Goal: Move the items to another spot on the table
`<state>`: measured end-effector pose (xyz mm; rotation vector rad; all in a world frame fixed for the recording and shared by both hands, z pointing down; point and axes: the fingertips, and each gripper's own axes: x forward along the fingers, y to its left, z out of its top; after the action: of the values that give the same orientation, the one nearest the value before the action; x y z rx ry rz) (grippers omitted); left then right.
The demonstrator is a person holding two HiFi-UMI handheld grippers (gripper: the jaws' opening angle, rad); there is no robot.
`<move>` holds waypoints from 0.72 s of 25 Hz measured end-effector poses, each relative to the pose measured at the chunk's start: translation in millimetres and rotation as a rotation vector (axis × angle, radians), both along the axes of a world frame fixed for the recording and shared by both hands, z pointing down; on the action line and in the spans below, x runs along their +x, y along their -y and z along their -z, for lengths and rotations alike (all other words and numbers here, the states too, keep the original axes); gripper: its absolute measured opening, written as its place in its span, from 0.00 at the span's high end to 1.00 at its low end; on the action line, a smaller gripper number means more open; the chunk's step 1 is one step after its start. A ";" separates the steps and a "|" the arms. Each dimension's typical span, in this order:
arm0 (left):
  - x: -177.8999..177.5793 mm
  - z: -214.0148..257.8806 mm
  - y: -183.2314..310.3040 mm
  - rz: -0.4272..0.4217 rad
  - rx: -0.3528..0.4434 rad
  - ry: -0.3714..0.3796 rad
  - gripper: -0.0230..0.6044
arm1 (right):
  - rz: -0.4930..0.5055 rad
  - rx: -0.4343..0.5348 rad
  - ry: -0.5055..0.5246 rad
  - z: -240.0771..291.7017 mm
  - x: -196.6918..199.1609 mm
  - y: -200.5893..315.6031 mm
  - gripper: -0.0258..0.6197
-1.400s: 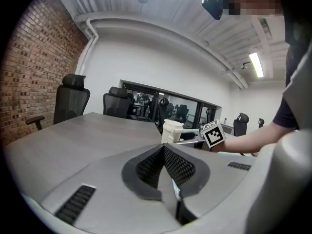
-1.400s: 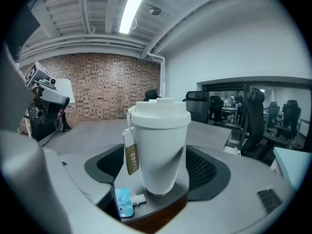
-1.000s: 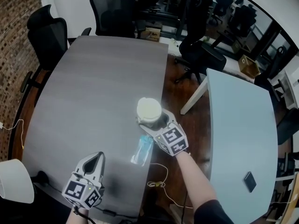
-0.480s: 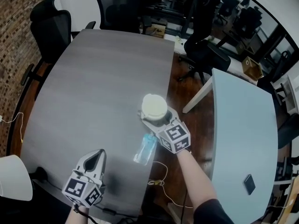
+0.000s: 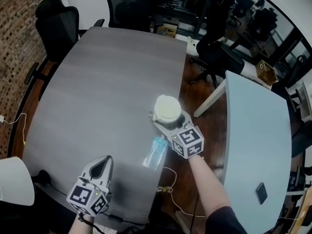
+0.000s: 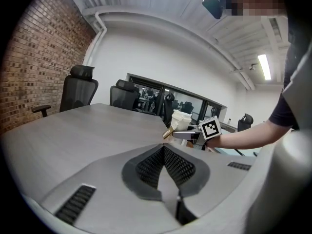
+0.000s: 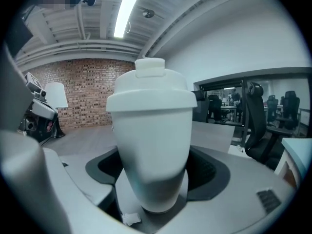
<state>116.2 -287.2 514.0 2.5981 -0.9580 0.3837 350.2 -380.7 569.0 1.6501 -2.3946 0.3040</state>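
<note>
A white lidded cup (image 5: 167, 108) stands near the right edge of the grey table (image 5: 97, 91), and my right gripper (image 5: 166, 118) is shut on its body. In the right gripper view the cup (image 7: 151, 130) fills the space between the jaws of the right gripper (image 7: 153, 179). I cannot tell whether the cup touches the table. A clear plastic bottle (image 5: 155, 152) lies on the table just nearer to me than the cup. My left gripper (image 5: 101, 165) hovers at the table's near edge, shut and empty. From the left gripper (image 6: 164, 149) view the cup (image 6: 181, 119) shows far ahead.
Black office chairs (image 5: 61, 26) stand round the table's far end. A pale second table (image 5: 253, 130) with a dark phone (image 5: 262, 193) is at the right. A white lamp shade (image 5: 14, 186) sits at lower left. Cables (image 5: 168, 189) lie on the floor between the tables.
Only the head view has shifted a little. Both grippers, the cup and the bottle keep their places on the table.
</note>
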 end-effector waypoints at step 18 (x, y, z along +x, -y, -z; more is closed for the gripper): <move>-18.9 16.3 8.0 0.032 0.041 0.004 0.95 | -0.067 0.102 0.096 63.5 5.5 7.7 0.36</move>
<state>97.3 -295.1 497.7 2.6160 -1.0177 0.3651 355.7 -388.5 505.5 1.8026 -2.4654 0.2820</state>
